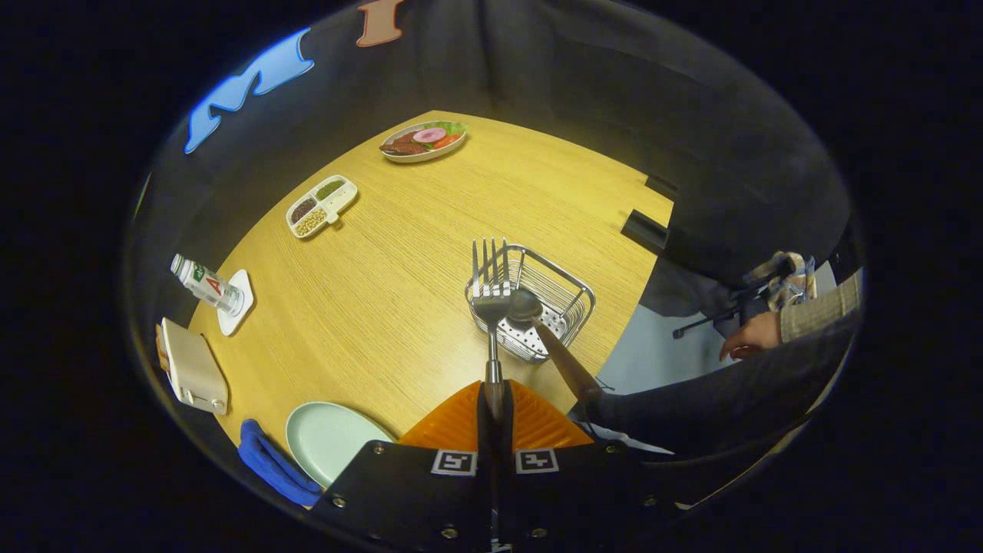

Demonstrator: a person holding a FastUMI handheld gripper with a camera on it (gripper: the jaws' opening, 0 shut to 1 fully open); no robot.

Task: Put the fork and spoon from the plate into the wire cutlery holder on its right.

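Note:
My gripper (493, 399) is shut on the handle of a metal fork (490, 288), and the fork's tines point away from me, over the near-left rim of the wire cutlery holder (568, 296). A spoon (537, 322) with a brown handle leans in that holder, bowl up, just right of the fork's head. The pale green plate (326, 438) lies on the table to the left of my fingers, with nothing on it.
On the wooden table (399, 284) stand a bottle on a white coaster (206, 286), a divided dish of beans (321, 206) and a plate of food (424, 141) farther off. A beige case (193, 369) and blue cloth (269, 465) lie left. A person's hand (752, 336) hangs right.

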